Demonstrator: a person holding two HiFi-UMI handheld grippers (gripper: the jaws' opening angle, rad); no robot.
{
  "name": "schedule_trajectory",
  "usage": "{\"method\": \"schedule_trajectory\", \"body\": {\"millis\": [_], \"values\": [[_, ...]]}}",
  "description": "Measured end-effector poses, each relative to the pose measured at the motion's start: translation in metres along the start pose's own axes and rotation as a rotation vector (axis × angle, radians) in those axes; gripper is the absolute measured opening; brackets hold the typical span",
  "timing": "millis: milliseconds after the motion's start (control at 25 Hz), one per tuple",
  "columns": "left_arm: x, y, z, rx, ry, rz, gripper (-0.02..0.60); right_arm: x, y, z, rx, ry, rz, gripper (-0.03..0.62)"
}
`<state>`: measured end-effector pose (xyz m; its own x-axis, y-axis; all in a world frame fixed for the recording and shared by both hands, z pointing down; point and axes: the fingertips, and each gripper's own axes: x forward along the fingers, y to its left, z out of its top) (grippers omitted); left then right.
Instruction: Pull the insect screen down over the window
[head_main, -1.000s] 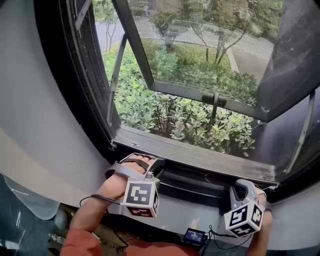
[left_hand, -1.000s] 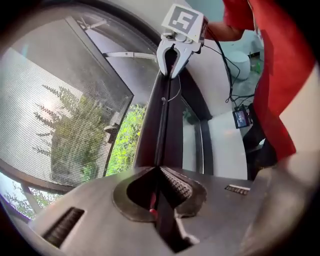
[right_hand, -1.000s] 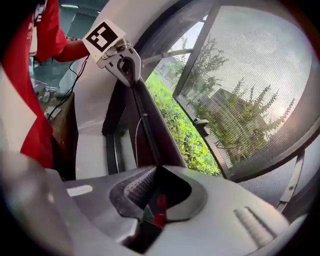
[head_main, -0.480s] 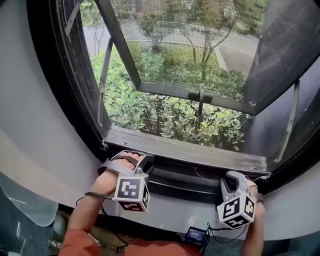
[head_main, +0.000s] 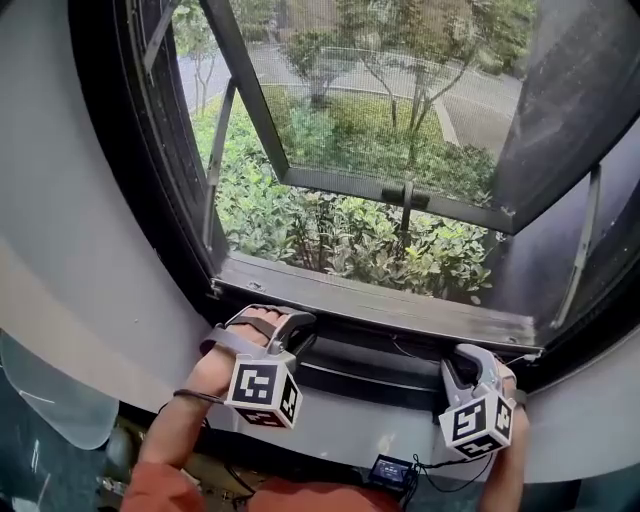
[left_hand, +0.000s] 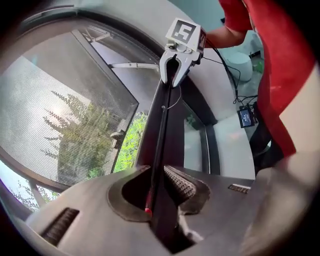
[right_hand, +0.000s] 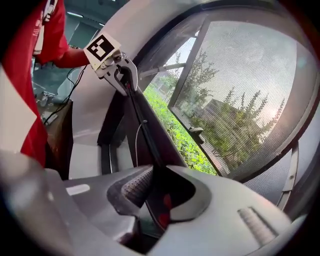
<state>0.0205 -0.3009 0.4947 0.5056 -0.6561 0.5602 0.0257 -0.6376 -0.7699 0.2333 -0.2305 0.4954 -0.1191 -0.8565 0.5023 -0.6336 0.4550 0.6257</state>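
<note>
The insect screen's black pull bar (head_main: 370, 372) lies low along the inner window ledge, below the sill (head_main: 380, 305). My left gripper (head_main: 295, 325) sits at the bar's left end. In the left gripper view the bar (left_hand: 161, 125) runs between the jaws of the left gripper (left_hand: 159, 175), which are shut on it. My right gripper (head_main: 470, 358) is at the bar's right end. In the right gripper view the bar (right_hand: 145, 130) still passes through the right gripper (right_hand: 157, 175). Its jaws have just been opening, and a gap shows beside the bar.
The outer mesh sash (head_main: 400, 100) is swung outward over green shrubs, with its handle (head_main: 405, 195) on the lower rail. Grey curved wall surrounds the opening. A small lit device (head_main: 390, 470) and cables hang below the ledge. Each gripper view shows the other gripper: (left_hand: 171, 75), (right_hand: 127, 75).
Both grippers stay on the bar at the ledge. Only the head view has shifted a little.
</note>
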Motion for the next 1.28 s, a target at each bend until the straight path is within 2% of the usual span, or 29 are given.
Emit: {"method": "schedule_trajectory", "body": {"millis": [160,320,560,720,920,1040,1160,1280], "values": [[-0.005,-0.001,0.005,-0.049,-0.049,0.025,0.084,-0.002,0.001,0.002,0.036,-0.035,-0.008,0.104],[-0.011,0.002,0.011,-0.140,-0.124,0.090,0.084,-0.005,0.000,0.005,0.080,-0.086,-0.055,0.118],[-0.023,0.009,0.023,-0.353,-0.278,0.236,0.084,-0.023,-0.002,0.018,0.227,-0.219,-0.143,0.118],[-0.028,0.002,0.034,-0.487,-0.372,0.276,0.084,-0.029,0.004,0.021,0.321,-0.299,-0.171,0.118],[-0.038,-0.004,0.038,-0.632,-0.459,0.338,0.084,-0.039,0.013,0.021,0.412,-0.344,-0.184,0.118],[-0.048,-0.003,0.034,-0.734,-0.515,0.408,0.084,-0.049,0.010,0.021,0.468,-0.427,-0.253,0.117],[-0.050,-0.009,0.028,-0.830,-0.531,0.440,0.084,-0.054,0.016,0.018,0.501,-0.464,-0.300,0.117],[-0.045,-0.026,0.028,-0.886,-0.506,0.418,0.084,-0.056,0.026,0.014,0.545,-0.511,-0.332,0.117]]}}
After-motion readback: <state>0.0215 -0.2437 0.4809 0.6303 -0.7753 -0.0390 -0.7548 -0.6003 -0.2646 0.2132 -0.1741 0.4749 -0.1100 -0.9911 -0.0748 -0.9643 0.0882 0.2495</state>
